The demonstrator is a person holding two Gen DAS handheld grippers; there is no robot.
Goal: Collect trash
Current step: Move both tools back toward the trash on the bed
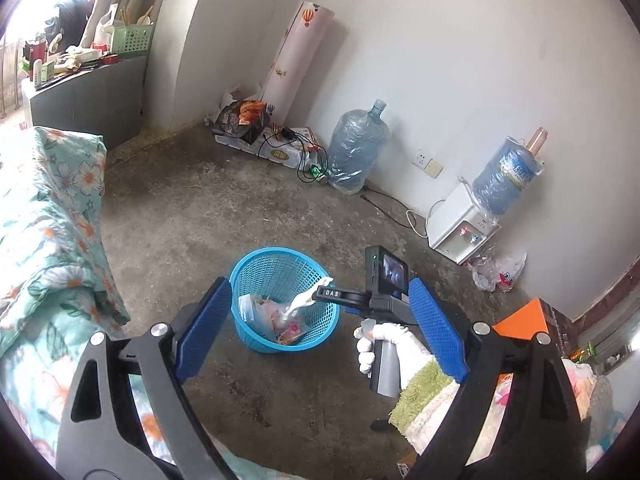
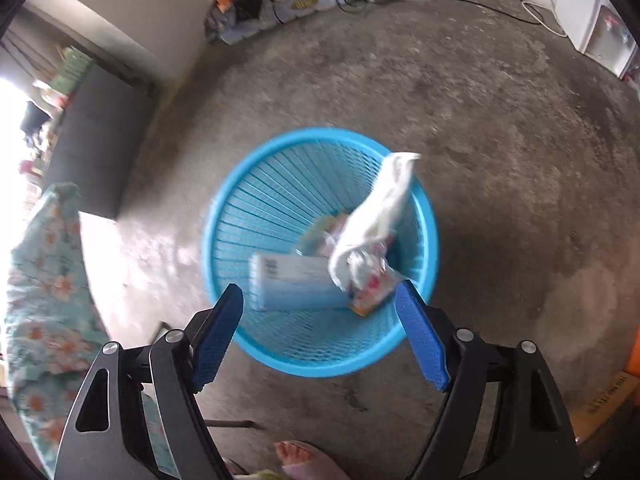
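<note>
Now we have our right gripper [image 2: 320, 332] pointing steeply down over the blue basket [image 2: 224, 216], its jaws spread wide with nothing pinched between them, because this is the moment of letting go: a white crumpled bag [image 2: 380, 216] hangs loose inside the basket's far right side, free of both pads, and it looks to be dropping onto the trash already lying there. That trash includes a pale flat packet [image 2: 296, 284] and a small colourful wrapper [image 2: 372, 296], both resting on the bottom toward the near side. We keep the gripper above the rim rather than inside it, so that whatever falls lands in the basket and not on the concrete floor [image 2: 500, 160] around it. Our left gripper [image 1: 320, 328] is also spread wide and empty, held off to the near left of the basket, likely so it stays out of the way of the drop; from its camera we see our gloved right hand [image 1: 384, 344] on the grey handle to the right of the basket. A floral quilt [image 1: 44, 220] lies at the left, and a clear bag of litter [image 1: 496, 272] sits on the floor by the far right wall, which we judge could be a later pickup.
</note>
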